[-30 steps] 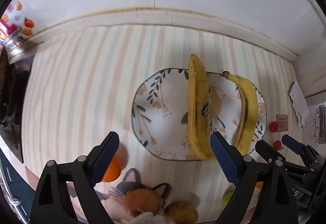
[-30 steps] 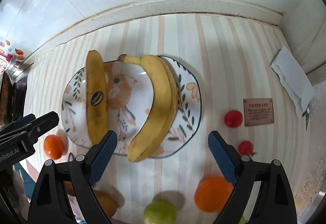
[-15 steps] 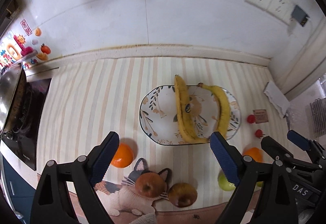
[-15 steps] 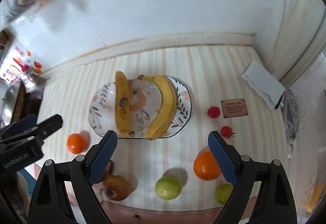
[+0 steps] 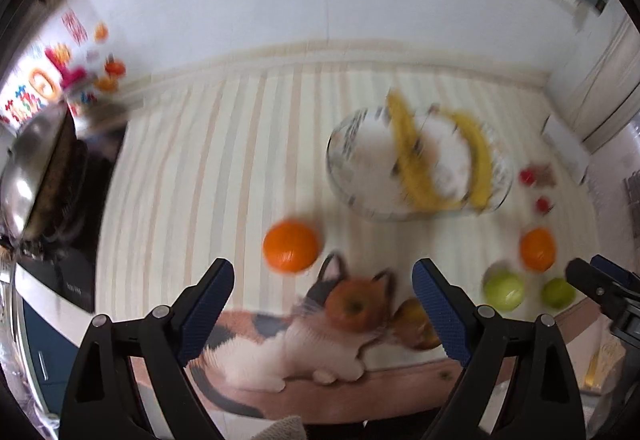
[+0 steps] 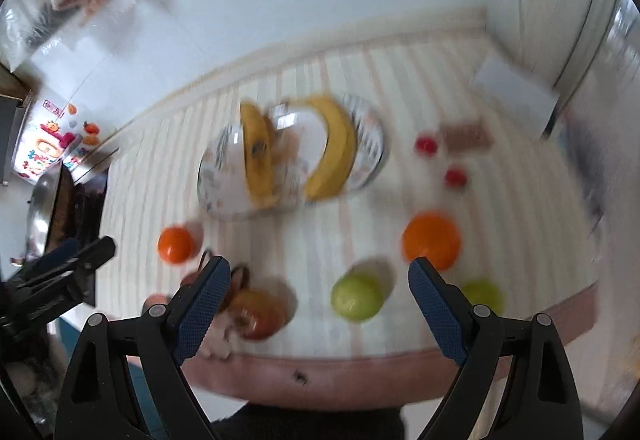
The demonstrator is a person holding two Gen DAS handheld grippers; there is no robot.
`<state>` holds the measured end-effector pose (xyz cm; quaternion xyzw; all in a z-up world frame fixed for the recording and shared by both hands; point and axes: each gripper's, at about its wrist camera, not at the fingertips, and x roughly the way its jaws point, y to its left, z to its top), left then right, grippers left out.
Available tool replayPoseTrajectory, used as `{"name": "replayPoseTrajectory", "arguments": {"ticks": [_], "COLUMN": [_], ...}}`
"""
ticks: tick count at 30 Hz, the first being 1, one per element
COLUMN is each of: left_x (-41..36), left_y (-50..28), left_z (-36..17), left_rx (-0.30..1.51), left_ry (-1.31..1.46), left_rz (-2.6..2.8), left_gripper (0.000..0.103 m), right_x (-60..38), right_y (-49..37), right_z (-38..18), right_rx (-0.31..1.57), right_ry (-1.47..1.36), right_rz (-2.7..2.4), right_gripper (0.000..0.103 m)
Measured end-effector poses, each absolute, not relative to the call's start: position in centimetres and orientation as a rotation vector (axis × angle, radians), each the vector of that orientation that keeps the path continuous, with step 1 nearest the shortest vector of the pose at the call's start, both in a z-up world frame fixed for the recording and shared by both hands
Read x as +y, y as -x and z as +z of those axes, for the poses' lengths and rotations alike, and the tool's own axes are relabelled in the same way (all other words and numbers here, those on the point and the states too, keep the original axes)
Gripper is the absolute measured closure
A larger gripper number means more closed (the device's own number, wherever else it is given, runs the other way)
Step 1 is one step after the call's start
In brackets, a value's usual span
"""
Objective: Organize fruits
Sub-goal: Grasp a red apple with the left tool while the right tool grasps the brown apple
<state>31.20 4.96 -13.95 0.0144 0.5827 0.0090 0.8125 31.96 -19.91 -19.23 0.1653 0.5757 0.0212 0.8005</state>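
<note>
Change since earlier frames: both grippers have drawn back and up from the plate; far more of the surface and wall now shows, and the picture is smeared by motion.
Left gripper [image 5: 323, 304]: jaws wide apart, nothing between the pads.
Right gripper [image 6: 319, 302]: jaws wide apart, empty.
Plate [image 5: 348, 176]: well ahead of both grippers, carrying two bananas [image 5: 408, 156] side by side; judged already sorted, which would explain the retreat.
Loose fruit, left view: an orange [image 5: 291, 246] just ahead of the left gripper; a red apple [image 5: 354, 305] between its fingers in view, lying on the cat print of the mat; a second brownish fruit partly hidden behind the right finger.
Loose fruit, right view: a green apple [image 6: 356, 298] just ahead between the fingers; a second orange [image 6: 431, 239] ahead to the right; another green fruit [image 6: 482, 294] behind the right finger; two small red fruits [image 6: 455, 176] further ahead.
Surroundings: a small card [image 6: 466, 136] and white paper at far right; a pan [image 5: 28, 164] at far left.
Obstruction: none judged; fruit lies well apart.
</note>
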Motion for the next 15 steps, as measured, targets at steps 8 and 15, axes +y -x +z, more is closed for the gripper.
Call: {"name": "replayPoseTrajectory", "arguments": {"ticks": [8,15], "left_x": [3.9,2.8], "left_y": [-32.6,-33.3], "left_z": [-23.9,-28.7], "left_rx": [1.504,1.609], "left_ry": [0.004,0.037], "left_rz": [-0.073,-0.14], "left_gripper": [0.012,0.039], "right_x": [-18.4,-15.7], "right_y": [-31.7,-32.3], "right_z": [-25.2,-28.0], "right_rx": [1.35,1.394], "right_ry": [-0.454,-0.467], "right_rz": [0.096,0.181], "right_gripper": [0.01,0.014]}}
